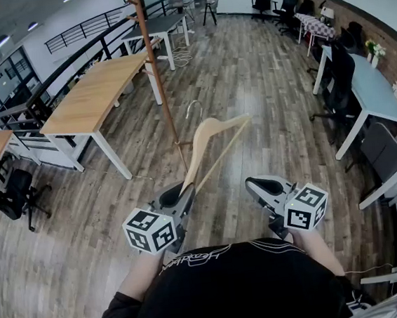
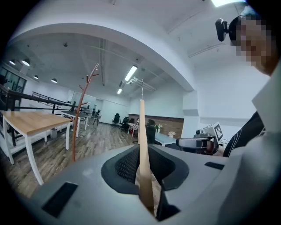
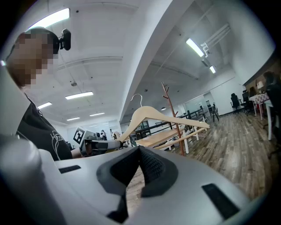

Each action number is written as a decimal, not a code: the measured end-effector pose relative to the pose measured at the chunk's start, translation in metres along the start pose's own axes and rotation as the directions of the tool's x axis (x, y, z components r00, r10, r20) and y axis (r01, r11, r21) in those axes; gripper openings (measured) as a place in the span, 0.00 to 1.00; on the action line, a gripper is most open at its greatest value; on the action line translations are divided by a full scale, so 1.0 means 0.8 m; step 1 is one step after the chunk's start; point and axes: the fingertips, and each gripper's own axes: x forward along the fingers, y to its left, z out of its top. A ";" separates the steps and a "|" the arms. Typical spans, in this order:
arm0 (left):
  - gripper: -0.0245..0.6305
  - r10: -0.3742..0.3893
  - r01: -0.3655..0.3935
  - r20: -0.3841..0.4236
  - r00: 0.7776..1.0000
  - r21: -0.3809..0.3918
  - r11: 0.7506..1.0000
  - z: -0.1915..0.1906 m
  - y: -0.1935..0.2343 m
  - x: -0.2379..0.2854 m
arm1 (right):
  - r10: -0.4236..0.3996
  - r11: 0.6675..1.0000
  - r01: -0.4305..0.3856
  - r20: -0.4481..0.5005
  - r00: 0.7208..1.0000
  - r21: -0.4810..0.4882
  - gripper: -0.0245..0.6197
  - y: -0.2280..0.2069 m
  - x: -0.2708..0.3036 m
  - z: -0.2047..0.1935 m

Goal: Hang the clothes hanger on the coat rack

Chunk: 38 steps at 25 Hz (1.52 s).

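A light wooden clothes hanger with a metal hook sticks up and forward from my left gripper, which is shut on one end of it. In the left gripper view the hanger stands edge-on between the pads. The brown coat rack is a thin pole with branches, standing on the floor ahead and slightly left, apart from the hanger. My right gripper is beside the left one, shut with nothing in it. From the right gripper view the hanger shows side-on in front of the coat rack.
A long wooden table stands left of the rack, with a railing behind it. A light blue table and dark office chairs are on the right. A black chair stands at the left. Wood floor lies ahead.
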 end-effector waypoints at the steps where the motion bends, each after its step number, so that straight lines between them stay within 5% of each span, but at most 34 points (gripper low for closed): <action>1: 0.12 -0.005 0.005 0.001 1.000 -0.004 1.000 -0.001 -0.001 0.000 | -0.006 1.000 0.006 0.006 1.000 0.007 0.10 -0.001 -0.001 -0.001; 19: 0.12 -0.066 0.063 -0.028 0.997 -0.084 0.995 -0.023 0.048 0.078 | -0.046 0.992 0.048 -0.026 0.999 0.120 0.10 -0.078 0.027 -0.035; 38: 0.12 -0.051 0.044 -0.072 0.996 -0.089 0.995 0.043 0.339 0.289 | -0.056 0.974 0.075 -0.094 0.994 0.213 0.10 -0.346 0.282 0.031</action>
